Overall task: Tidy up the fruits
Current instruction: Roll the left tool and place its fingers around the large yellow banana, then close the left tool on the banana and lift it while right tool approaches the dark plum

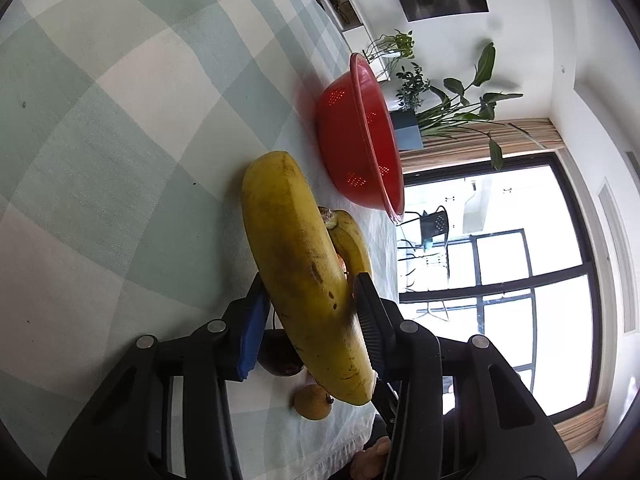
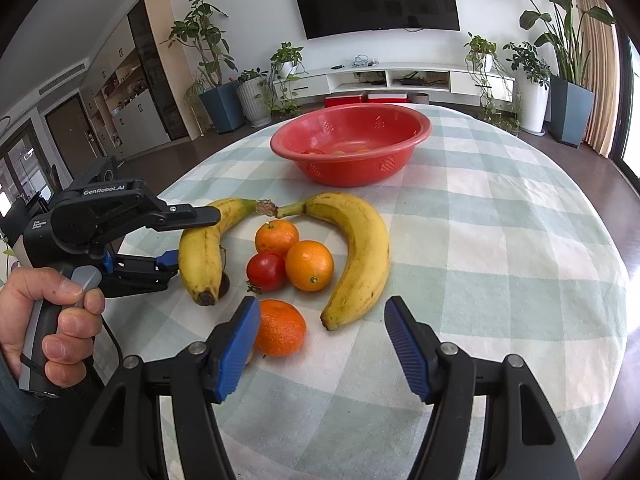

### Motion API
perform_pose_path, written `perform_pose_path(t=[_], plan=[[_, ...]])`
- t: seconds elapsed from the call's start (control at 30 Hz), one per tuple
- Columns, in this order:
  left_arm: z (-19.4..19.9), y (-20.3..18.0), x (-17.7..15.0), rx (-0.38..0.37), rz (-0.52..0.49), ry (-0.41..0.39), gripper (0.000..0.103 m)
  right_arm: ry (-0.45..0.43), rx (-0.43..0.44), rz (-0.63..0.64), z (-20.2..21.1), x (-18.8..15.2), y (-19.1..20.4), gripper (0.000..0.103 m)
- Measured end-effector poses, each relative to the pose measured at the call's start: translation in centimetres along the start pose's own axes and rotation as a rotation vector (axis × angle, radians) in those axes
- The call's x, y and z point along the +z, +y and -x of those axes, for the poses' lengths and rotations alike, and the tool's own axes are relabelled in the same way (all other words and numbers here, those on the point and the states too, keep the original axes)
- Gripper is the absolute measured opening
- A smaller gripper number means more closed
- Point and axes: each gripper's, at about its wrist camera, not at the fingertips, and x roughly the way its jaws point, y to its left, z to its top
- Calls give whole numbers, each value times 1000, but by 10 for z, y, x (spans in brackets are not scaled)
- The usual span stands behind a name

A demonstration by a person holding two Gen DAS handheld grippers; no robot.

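As the left gripper (image 1: 312, 316) closed its fingers on the near yellow banana with the brown-speckled skin (image 1: 304, 276), one pad above and one below the fruit's lower half, the step in hand looked like the pick-up of that banana. It lay on the green-and-white checked tabletop (image 2: 500, 240), at the left of the fruit cluster, seemingly not yet lifted. The right gripper (image 2: 320, 344) hung over the near edge with its fingers about half apart and nothing between them, just above the nearest dimpled orange mandarin (image 2: 282, 328). A second yellow banana (image 2: 360, 252), two more oranges and a small red round fruit (image 2: 266, 272) sat between the two bananas. The red perforated plastic basin (image 2: 352, 144) stood farther back, already holding a few fruits. Next, I judged, the banana needed a firm, gentle hold, a lift clear of its neighbours, and a carry over the basin's rim.
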Motion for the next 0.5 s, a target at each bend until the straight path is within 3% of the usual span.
perform_pose_path(t=[0.27,0.5], plan=[[9,1,-3,-11,-66,1,36,11,-22,-5,-4,-1,-1,68],[16,12,-5,-64,-38,-6,35,1,-28,-6,-4,-1,-1,68]])
